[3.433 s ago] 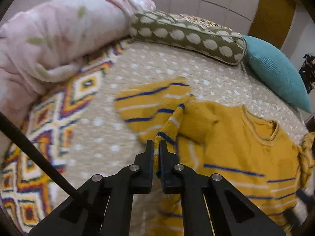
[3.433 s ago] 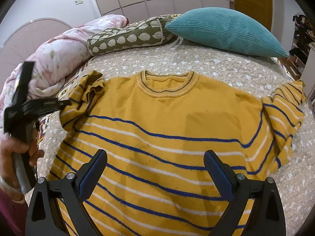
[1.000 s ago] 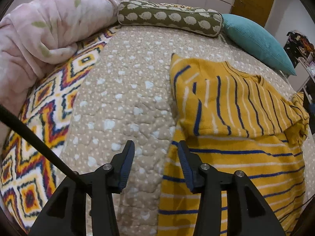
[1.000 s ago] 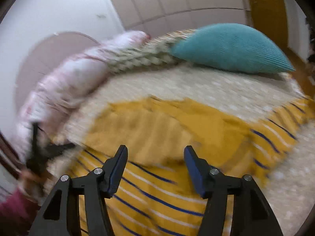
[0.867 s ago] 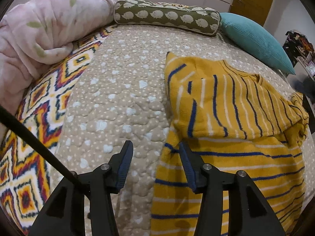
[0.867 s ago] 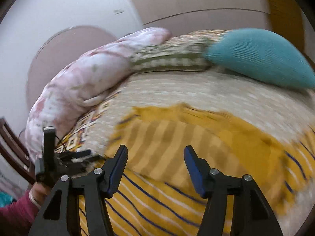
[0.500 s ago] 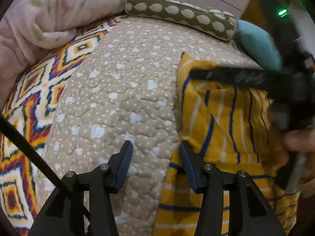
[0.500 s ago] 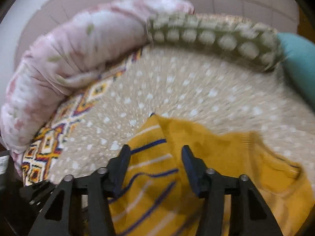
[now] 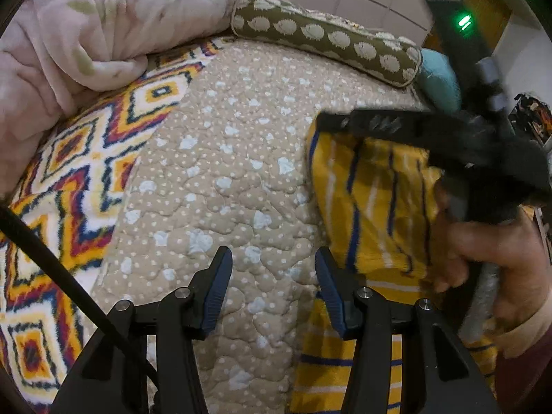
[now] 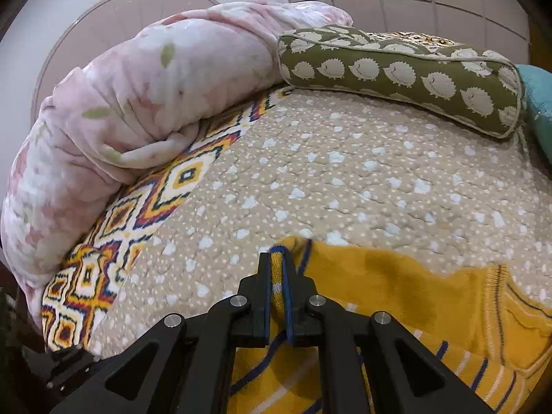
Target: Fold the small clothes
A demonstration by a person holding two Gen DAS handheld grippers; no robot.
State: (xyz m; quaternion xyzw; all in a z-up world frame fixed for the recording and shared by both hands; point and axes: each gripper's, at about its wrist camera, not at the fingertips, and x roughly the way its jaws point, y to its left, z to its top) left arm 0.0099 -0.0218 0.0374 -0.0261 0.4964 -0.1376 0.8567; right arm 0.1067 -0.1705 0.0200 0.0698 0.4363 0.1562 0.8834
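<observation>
A yellow sweater [image 9: 372, 207] with blue and white stripes lies on the beige quilted bed [image 9: 220, 172], its sleeve folded over the body. My left gripper [image 9: 272, 272] is open and empty, low over the quilt just left of the sweater's edge. My right gripper [image 10: 276, 276] is shut on the sweater's folded top corner [image 10: 396, 296]. In the left wrist view the right gripper reaches across the sweater from the right, its fingers [image 9: 372, 124] at the far corner, held by a hand [image 9: 490, 258].
A pink floral blanket [image 10: 120, 110] is rolled along the left side. A green hedgehog-print bolster [image 10: 400, 72] and a teal pillow [image 9: 438, 79] lie at the head. A zigzag-patterned blanket [image 9: 79, 179] covers the bed's left part.
The left gripper let go of the sleeve, now folded over the body, and opened. The right gripper swung left to the sweater's top corner and shut on it.
</observation>
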